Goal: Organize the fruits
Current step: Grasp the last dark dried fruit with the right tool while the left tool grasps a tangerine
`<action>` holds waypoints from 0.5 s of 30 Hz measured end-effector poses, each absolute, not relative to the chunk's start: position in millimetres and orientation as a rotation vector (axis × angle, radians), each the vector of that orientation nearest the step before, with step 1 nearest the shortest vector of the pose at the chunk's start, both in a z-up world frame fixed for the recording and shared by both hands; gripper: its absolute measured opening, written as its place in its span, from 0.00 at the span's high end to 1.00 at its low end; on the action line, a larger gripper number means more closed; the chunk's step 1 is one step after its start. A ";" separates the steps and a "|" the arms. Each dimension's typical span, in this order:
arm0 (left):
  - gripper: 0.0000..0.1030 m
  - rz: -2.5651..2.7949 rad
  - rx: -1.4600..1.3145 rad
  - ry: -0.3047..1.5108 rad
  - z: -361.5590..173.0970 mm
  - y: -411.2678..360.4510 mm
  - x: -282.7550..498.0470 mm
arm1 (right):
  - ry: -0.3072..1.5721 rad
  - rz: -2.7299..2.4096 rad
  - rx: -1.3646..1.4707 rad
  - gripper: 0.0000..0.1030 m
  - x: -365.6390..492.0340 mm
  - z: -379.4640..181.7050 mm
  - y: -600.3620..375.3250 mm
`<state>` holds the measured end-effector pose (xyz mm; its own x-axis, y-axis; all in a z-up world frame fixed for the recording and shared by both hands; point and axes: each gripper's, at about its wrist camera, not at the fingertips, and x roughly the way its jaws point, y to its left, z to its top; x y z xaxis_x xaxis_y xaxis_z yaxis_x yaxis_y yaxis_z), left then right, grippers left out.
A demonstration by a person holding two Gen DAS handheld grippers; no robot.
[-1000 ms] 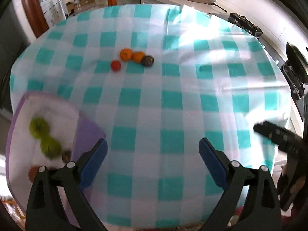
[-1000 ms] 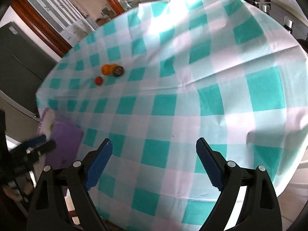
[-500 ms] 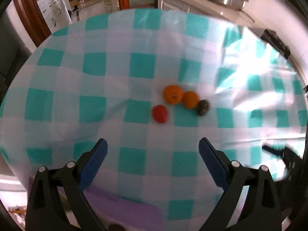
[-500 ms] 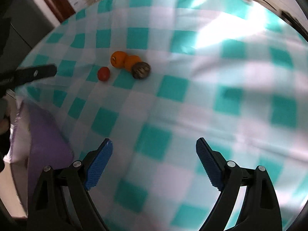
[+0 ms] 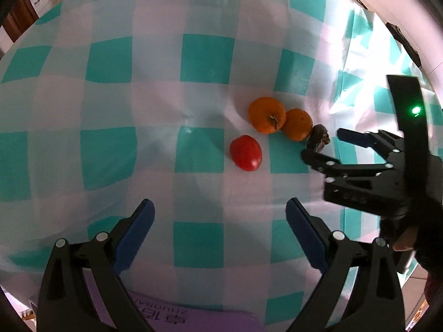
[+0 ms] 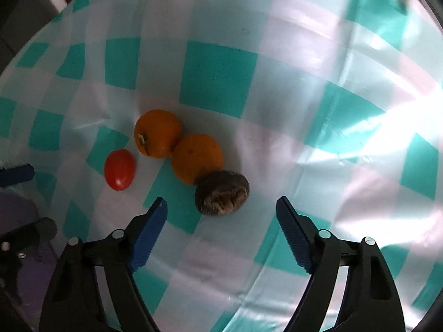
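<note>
The right gripper is partly hiding the brown fruit, and the frame's bottom edge is cutting off the purple box.

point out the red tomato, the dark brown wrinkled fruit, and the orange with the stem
red tomato [image 5: 246,153], left wrist view, middle of its skin.
dark brown wrinkled fruit [image 6: 221,192], right wrist view, its centre.
orange with the stem [image 6: 157,133], right wrist view, its centre.

The only writing is on the purple box at the bottom edge of the left wrist view. It is white print, upside down and partly hidden, with Latin letters and some characters, and I cannot read it.
</note>
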<state>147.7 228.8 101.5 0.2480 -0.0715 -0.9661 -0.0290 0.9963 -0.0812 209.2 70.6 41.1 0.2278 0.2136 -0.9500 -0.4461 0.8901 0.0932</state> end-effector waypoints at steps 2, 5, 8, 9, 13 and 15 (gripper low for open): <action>0.07 -0.030 -0.084 1.328 101.3 229.7 151.5 | 1.264 0.458 -0.232 0.35 208.0 36.6 72.3; 0.07 -0.032 -0.069 1.329 99.3 227.9 157.3 | 1.247 0.447 -0.229 0.40 204.8 34.0 69.7; 0.07 -0.035 -0.061 1.356 91.0 225.1 166.0 | 1.238 0.453 -0.217 0.40 205.6 32.3 65.9; 0.07 -0.035 -0.057 1.368 88.7 223.9 169.5 | 1.230 0.458 -0.227 0.40 205.9 32.4 67.4; 0.07 -0.027 -0.051 1.425 79.5 222.0 182.5 | 1.186 0.475 -0.262 0.60 200.8 34.1 69.4; 0.07 -0.030 -0.063 1.438 77.4 222.2 187.3 | 1.168 0.466 -0.235 0.60 194.6 38.4 64.6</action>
